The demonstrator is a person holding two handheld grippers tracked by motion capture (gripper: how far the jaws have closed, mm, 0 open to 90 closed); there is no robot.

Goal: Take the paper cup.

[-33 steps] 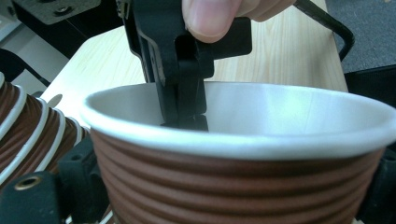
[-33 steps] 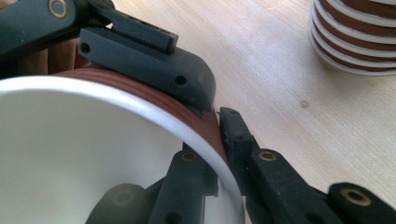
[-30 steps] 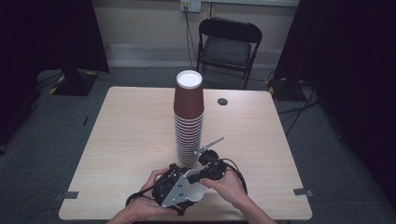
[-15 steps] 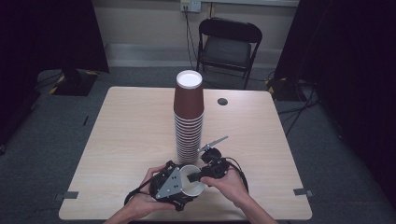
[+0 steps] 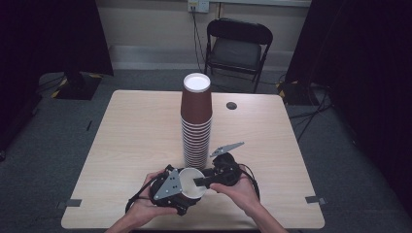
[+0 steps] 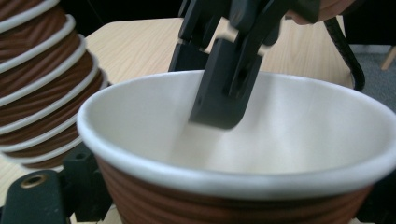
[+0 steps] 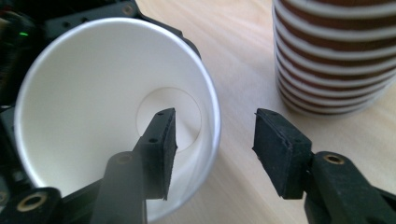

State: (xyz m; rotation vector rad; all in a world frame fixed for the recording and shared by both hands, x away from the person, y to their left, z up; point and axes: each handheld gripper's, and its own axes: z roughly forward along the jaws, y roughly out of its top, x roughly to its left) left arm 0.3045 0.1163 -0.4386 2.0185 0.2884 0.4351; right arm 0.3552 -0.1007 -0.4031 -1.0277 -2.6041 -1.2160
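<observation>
A tall stack of brown ribbed paper cups (image 5: 197, 121) stands mid-table, seen also as the stack (image 6: 32, 84) and the stack (image 7: 336, 56) in the gripper views. Near the front edge my left gripper (image 5: 187, 190) is shut on a single cup (image 5: 191, 183) with a white inside, its mouth tipped toward the right hand. My right gripper (image 5: 200, 181) is open and straddles that cup's rim. In the right gripper view, the gripper (image 7: 212, 140) has one finger (image 7: 159, 144) inside the cup (image 7: 93, 93) and the other finger (image 7: 280, 149) outside over the table. That finger (image 6: 224, 84) dips into the cup (image 6: 243, 154).
A small dark round disc (image 5: 231, 105) lies on the table behind and right of the stack. A black folding chair (image 5: 238, 46) stands beyond the far edge. Tape marks (image 5: 312, 199) sit on the floor by the front corners. Dark curtains flank both sides.
The held cup has shifted slightly up and left, its mouth turning more toward the right hand. The right gripper's jaw has come over the rim into the cup.
</observation>
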